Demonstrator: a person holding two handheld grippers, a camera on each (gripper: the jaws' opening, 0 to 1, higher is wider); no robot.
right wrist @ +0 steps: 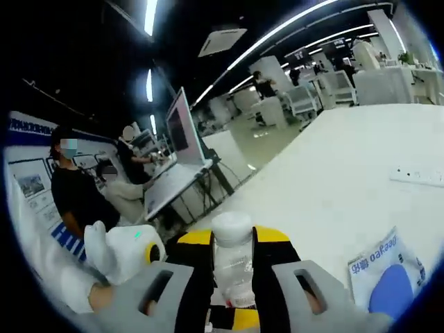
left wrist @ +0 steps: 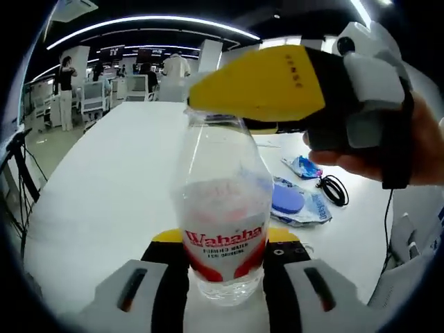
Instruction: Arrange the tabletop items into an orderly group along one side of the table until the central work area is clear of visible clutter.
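Note:
A clear Wahaha water bottle [left wrist: 223,208] with a red-and-white label stands upright on the white table [left wrist: 104,180]. My left gripper [left wrist: 225,244] is shut on its lower body, a black jaw pressed to each side. My right gripper [left wrist: 277,83], yellow and black and held by a hand, comes in from the right and covers the bottle's top. In the right gripper view the bottle's white cap [right wrist: 232,225] and neck sit squeezed between the jaws of my right gripper [right wrist: 232,241]. My left gripper [right wrist: 128,253] shows at the lower left there.
Blue-and-white packets [left wrist: 298,201] and a coiled black cable [left wrist: 333,189] lie on the table to the right. One packet [right wrist: 385,270] and a white power strip [right wrist: 420,175] appear in the right gripper view. People and desks stand beyond the table's edge.

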